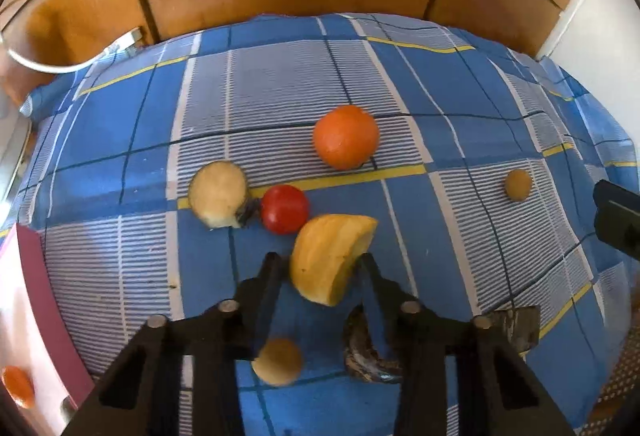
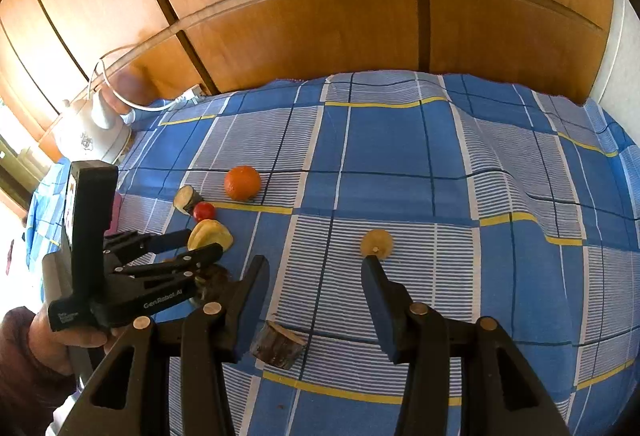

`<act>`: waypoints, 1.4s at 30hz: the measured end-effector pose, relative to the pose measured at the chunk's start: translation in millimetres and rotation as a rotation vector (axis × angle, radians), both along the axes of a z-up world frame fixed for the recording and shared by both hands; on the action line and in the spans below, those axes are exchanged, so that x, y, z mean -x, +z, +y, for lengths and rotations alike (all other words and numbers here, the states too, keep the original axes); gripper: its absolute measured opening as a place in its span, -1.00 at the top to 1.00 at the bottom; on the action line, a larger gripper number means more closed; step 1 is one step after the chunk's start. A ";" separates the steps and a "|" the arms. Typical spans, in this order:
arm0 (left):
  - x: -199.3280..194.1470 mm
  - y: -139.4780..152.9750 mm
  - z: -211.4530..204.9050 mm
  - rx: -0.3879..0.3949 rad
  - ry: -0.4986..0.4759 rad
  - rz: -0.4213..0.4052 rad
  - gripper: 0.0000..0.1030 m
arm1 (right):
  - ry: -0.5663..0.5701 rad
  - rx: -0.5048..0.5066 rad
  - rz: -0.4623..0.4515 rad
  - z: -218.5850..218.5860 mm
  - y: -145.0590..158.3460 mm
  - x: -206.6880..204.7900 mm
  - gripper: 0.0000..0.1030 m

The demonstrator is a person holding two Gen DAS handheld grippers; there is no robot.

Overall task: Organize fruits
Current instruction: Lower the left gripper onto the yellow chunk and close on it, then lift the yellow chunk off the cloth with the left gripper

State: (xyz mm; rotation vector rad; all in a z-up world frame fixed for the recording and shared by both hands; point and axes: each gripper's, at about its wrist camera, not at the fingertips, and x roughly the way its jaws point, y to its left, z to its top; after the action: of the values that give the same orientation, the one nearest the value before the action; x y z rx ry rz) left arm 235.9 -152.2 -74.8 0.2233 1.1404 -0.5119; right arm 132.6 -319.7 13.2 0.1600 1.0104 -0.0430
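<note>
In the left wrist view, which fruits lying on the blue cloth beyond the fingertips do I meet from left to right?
Pale cut round piece → red tomato → yellow wedge → orange → small brown ball.

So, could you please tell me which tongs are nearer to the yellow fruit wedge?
Left. The left tongs have their fingers on either side of the yellow wedge, open around it. The right tongs hang open off to its right, apart from it, by a small tan fruit.

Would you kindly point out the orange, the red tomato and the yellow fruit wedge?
orange [image 1: 346, 137]: left wrist view, middle of its peel.
red tomato [image 1: 285, 209]: left wrist view, centre of its skin.
yellow fruit wedge [image 1: 326, 256]: left wrist view, its rind.
</note>
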 end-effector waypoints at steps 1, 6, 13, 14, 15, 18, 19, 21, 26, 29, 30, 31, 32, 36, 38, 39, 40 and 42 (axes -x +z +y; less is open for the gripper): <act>0.4 0.3 -3.8 -0.009 -0.001 -0.009 0.32 | 0.001 0.005 0.002 0.4 -0.7 -0.4 0.06; 1.8 8.3 -2.6 0.050 0.026 -0.022 0.47 | -0.008 0.020 0.011 -1.7 -3.4 -1.0 0.06; 36.7 41.8 38.8 0.132 0.074 -0.062 0.47 | 0.019 0.038 0.020 3.5 -7.2 -1.6 0.06; 41.1 42.5 45.4 0.139 0.088 -0.054 0.47 | 0.034 0.045 0.024 6.5 -8.8 -1.9 0.06; 45.8 42.9 52.8 0.162 0.102 -0.043 0.47 | 0.042 0.053 0.024 8.3 -9.9 -1.8 0.06; 73.1 41.8 66.0 0.135 0.115 -0.056 0.47 | 0.058 0.053 0.025 10.2 -12.2 -1.4 0.06; 84.8 39.3 66.7 0.117 0.100 -0.070 0.47 | 0.062 0.048 0.028 10.3 -13.2 -1.9 0.06; 102.2 33.0 67.5 0.107 0.093 -0.071 0.47 | 0.068 0.047 0.030 11.5 -14.6 -1.9 0.06; 136.4 14.5 59.1 0.010 0.062 -0.176 0.39 | 0.080 0.054 0.033 14.3 -17.5 -1.6 0.06; 135.4 -1.6 59.8 0.037 0.076 -0.147 0.27 | 0.073 0.057 0.035 13.7 -18.2 -1.6 0.06; 136.7 -1.7 61.1 0.058 0.080 -0.169 0.27 | 0.073 0.057 0.034 13.5 -17.7 -1.6 0.06; 136.7 -2.7 61.2 0.064 0.088 -0.171 0.26 | 0.072 0.054 0.031 13.2 -17.2 -1.4 0.06; 136.8 -2.7 61.4 0.072 0.094 -0.172 0.21 | 0.071 0.051 0.028 13.2 -16.7 -1.3 0.06; 137.4 -3.0 60.0 0.109 0.072 -0.151 -0.05 | 0.071 0.044 0.032 14.5 -17.7 -1.7 0.06; 137.4 -4.2 55.7 0.102 0.044 -0.151 -0.20 | 0.075 0.047 0.032 15.8 -17.7 -1.6 0.06; 140.0 -3.9 55.2 0.094 0.039 -0.159 -0.20 | 0.076 0.046 0.033 16.0 -17.9 -1.9 0.06; 142.3 -4.3 53.8 0.093 0.034 -0.167 -0.22 | 0.077 0.045 0.034 16.0 -17.9 -2.0 0.06; 144.7 -4.9 51.0 0.085 0.028 -0.179 -0.22 | 0.083 0.041 0.033 15.9 -17.4 -2.1 0.06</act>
State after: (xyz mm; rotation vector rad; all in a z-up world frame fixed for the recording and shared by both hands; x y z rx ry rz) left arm 91.2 -101.2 -79.7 0.1751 0.9442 -0.5041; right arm 134.8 -303.8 -4.2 0.0805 1.0476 0.0093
